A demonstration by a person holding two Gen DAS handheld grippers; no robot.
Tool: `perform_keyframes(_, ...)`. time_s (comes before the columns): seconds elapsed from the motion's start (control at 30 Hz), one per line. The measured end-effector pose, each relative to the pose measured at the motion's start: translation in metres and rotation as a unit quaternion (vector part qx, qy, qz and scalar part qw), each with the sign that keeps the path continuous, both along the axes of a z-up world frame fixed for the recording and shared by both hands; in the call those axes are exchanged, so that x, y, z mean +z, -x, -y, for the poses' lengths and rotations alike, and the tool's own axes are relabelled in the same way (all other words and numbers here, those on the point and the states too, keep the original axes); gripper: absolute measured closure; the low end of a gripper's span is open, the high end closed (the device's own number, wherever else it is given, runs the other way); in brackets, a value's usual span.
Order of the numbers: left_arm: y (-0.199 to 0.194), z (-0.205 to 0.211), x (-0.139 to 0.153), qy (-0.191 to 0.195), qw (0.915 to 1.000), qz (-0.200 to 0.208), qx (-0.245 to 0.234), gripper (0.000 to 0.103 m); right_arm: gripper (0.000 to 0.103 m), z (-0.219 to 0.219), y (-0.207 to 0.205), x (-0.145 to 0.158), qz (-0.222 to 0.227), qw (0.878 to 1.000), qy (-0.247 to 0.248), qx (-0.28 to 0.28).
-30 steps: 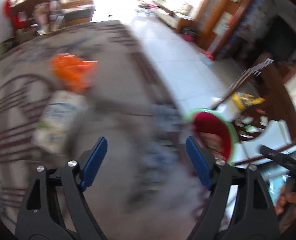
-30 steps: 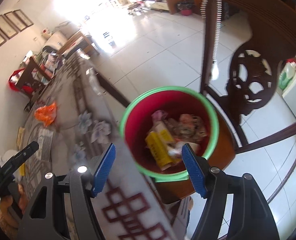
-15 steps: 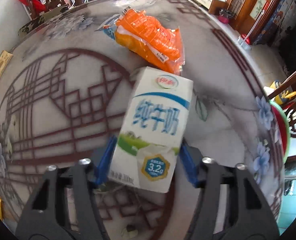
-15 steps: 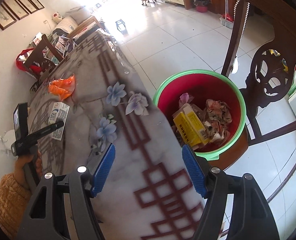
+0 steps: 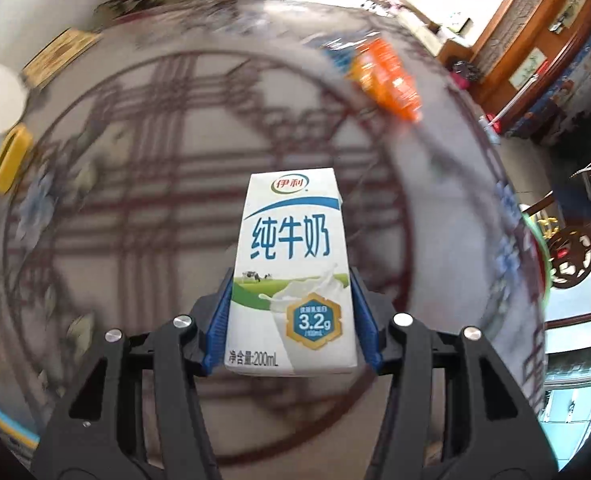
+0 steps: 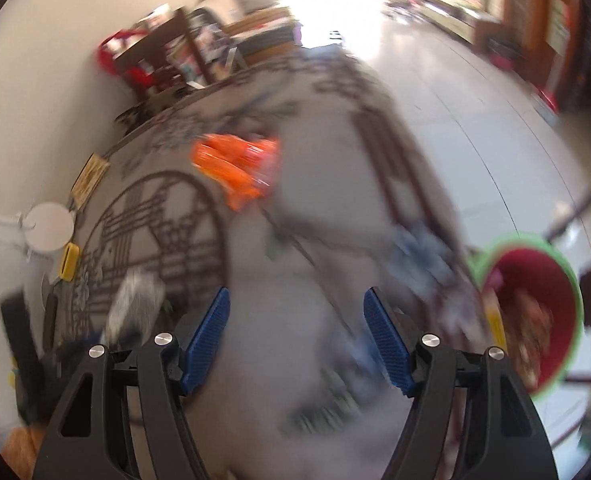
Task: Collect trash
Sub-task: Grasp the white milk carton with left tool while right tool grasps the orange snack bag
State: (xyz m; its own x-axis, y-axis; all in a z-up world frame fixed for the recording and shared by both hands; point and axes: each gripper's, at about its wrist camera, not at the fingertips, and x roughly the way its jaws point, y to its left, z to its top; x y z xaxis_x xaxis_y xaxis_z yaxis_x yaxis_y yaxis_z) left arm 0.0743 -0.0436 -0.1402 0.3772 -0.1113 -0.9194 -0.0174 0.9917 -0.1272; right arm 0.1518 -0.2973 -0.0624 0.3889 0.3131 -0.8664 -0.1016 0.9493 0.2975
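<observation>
A white 200 mL milk carton (image 5: 291,272) stands upright between the blue pads of my left gripper (image 5: 291,316). The jaws are closing, with both pads pressed on its lower sides above the patterned table (image 5: 135,200). An orange snack wrapper (image 5: 387,80) lies further back on the right, and the right wrist view shows the orange wrapper (image 6: 235,164) ahead of my right gripper (image 6: 297,308). That gripper is open over the table with nothing between its fingers. A red bin with a green rim (image 6: 575,292) holds trash beside the table on the right.
A white round object (image 6: 49,226) and a yellow item (image 6: 69,260) sit at the table's left edge. A dark carved chair (image 5: 571,256) stands by the bin. Tiled floor (image 6: 475,100) spreads out to the right. An orange sleeve (image 6: 19,448) shows at lower left.
My left gripper closed on the milk carton and carried it off to the left of the orange wrapper. My right gripper swung from above the bin to over the table, facing the wrapper.
</observation>
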Motion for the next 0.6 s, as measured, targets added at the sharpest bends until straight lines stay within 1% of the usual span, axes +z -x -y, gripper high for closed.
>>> perform_keyframes(0.07, 0.011, -0.013, -0.003, -0.007, 0.9999, -0.004, 0.006, 0.052, 0.035, -0.023, -0.030, -0.007, 0.006, 1.000, 0.013, 0.021)
perform_keyframes(0.17, 0.015, -0.029, -0.010, 0.003, 0.9997, -0.012, 0.020, 0.052, 0.035, -0.057, -0.074, -0.021, 0.010, 0.997, 0.051, 0.051)
perform_keyframes(0.23, 0.015, -0.035, -0.016, 0.009, 0.9994, -0.016, 0.028, 0.052, 0.033, -0.072, -0.095, -0.030, 0.009, 0.995, 0.068, 0.067)
perform_keyframes(0.27, 0.012, -0.038, -0.017, 0.011, 0.9993, -0.018, 0.031, 0.052, 0.030, -0.080, -0.105, -0.035, 0.008, 0.994, 0.077, 0.073)
perform_keyframes(0.37, 0.009, -0.042, -0.023, 0.020, 0.9987, -0.024, 0.040, 0.052, 0.030, -0.100, -0.133, -0.053, 0.008, 0.990, 0.102, 0.095)
perform_keyframes(0.43, 0.007, -0.045, -0.027, 0.027, 0.9981, -0.026, 0.049, 0.052, 0.030, -0.109, -0.144, -0.065, 0.002, 0.987, 0.113, 0.110)
perform_keyframes(0.5, 0.006, -0.046, -0.031, 0.036, 0.9973, -0.031, 0.056, 0.048, 0.036, -0.113, -0.151, -0.080, -0.015, 0.985, 0.122, 0.125)
perform_keyframes(0.53, 0.005, -0.046, -0.031, 0.038, 0.9970, -0.034, 0.058, 0.048, 0.055, -0.113, -0.153, -0.086, -0.022, 0.984, 0.123, 0.126)
perform_keyframes(0.57, 0.006, -0.046, -0.032, 0.039, 0.9968, -0.036, 0.060, 0.047, 0.056, -0.112, -0.152, -0.086, -0.012, 0.985, 0.122, 0.124)
perform_keyframes(0.6, 0.005, -0.046, -0.032, 0.041, 0.9965, -0.037, 0.063, 0.045, 0.059, -0.111, -0.150, -0.084, -0.006, 0.985, 0.118, 0.124)
